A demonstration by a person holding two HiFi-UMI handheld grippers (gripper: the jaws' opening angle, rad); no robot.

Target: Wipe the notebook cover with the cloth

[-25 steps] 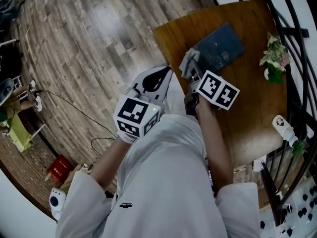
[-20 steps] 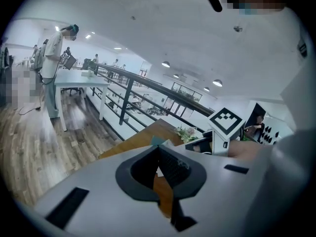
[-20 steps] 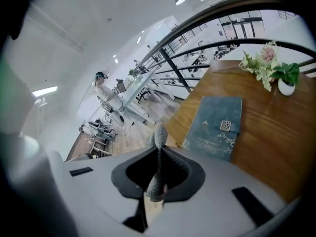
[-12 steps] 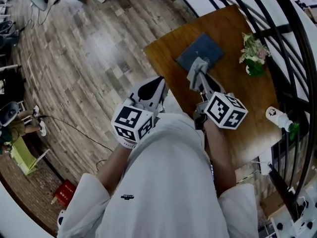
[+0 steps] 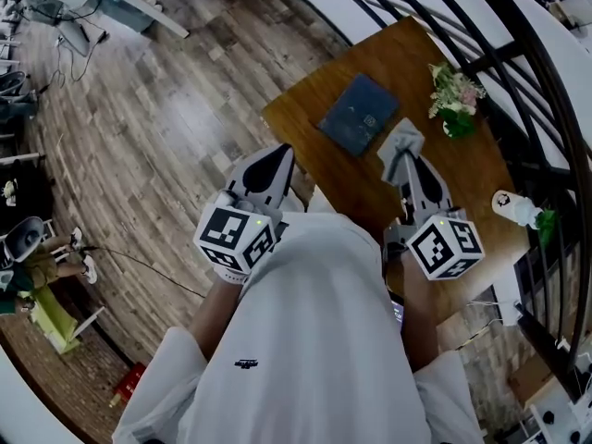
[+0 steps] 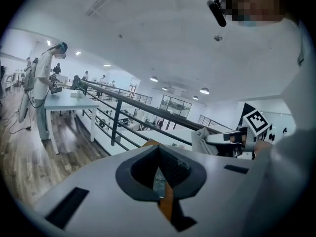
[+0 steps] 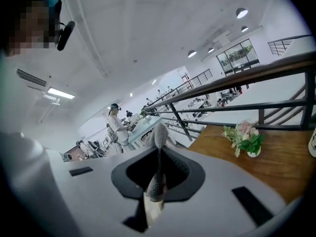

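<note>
A dark blue notebook (image 5: 359, 115) lies flat on the wooden table (image 5: 462, 183) near its left corner. My right gripper (image 5: 404, 159) is shut on a grey cloth (image 5: 401, 142), held above the table just right of the notebook and apart from it. In the right gripper view the cloth (image 7: 158, 147) is pinched between the shut jaws and sticks up past them. My left gripper (image 5: 269, 166) hangs off the table's near-left edge, jaws shut with nothing in them; the left gripper view shows the right gripper with the cloth (image 6: 202, 141) at the right.
A small vase of flowers (image 5: 453, 100) stands on the table right of the notebook, also the flowers (image 7: 243, 138) in the right gripper view. A white bottle-like object (image 5: 513, 209) sits at the table's right edge. Black railings (image 5: 518, 72) run behind the table. Wooden floor (image 5: 157, 109) lies left.
My right gripper with the cloth has moved off the notebook cover to the right and lifted. The head view has swung, so the table sits higher in frame.
</note>
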